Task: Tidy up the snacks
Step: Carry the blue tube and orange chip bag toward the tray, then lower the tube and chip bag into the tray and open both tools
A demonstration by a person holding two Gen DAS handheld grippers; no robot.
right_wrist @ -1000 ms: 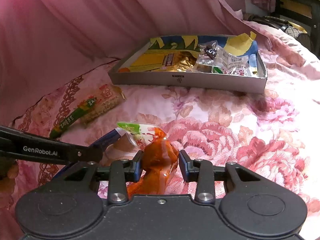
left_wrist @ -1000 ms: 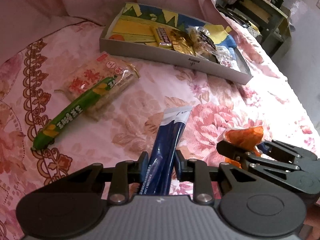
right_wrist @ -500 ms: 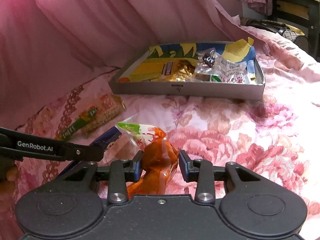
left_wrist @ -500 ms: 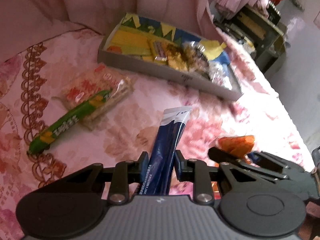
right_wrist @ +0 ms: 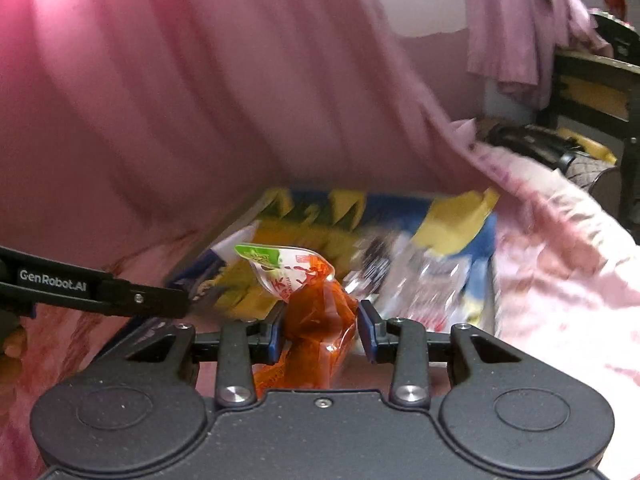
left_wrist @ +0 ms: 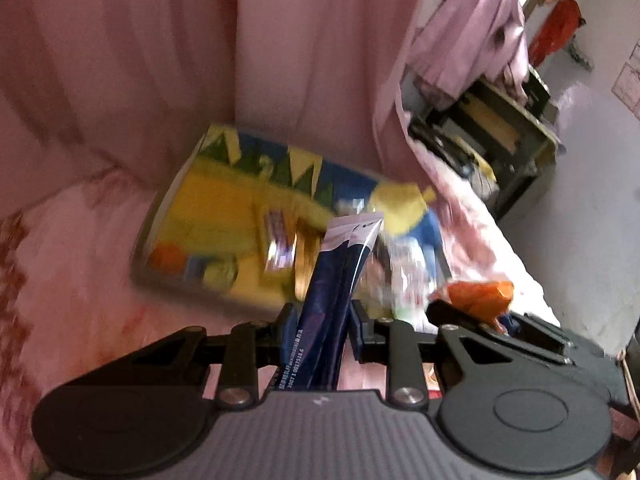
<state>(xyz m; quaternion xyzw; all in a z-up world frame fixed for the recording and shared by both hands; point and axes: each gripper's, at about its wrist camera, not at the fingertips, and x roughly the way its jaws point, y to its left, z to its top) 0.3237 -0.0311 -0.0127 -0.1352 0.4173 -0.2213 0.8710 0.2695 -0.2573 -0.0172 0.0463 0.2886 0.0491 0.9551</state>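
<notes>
Snacks [left_wrist: 336, 292] clamped in hand-held grippers [left_wrist: 323, 316] (both).

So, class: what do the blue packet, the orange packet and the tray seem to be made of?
Blue packet: glossy plastic film or foil, likely; it creases lengthwise and has a flat sealed end.
Orange packet: clear, shiny plastic film; highlights and crinkles show.
Tray: printed cardboard, probably; thin straight walls, though blur leaves it open.

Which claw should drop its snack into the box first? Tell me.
Probably left. The left claw holds the blue packet already over the box; the right claw, gripping the orange packet, trails beside it.
</notes>
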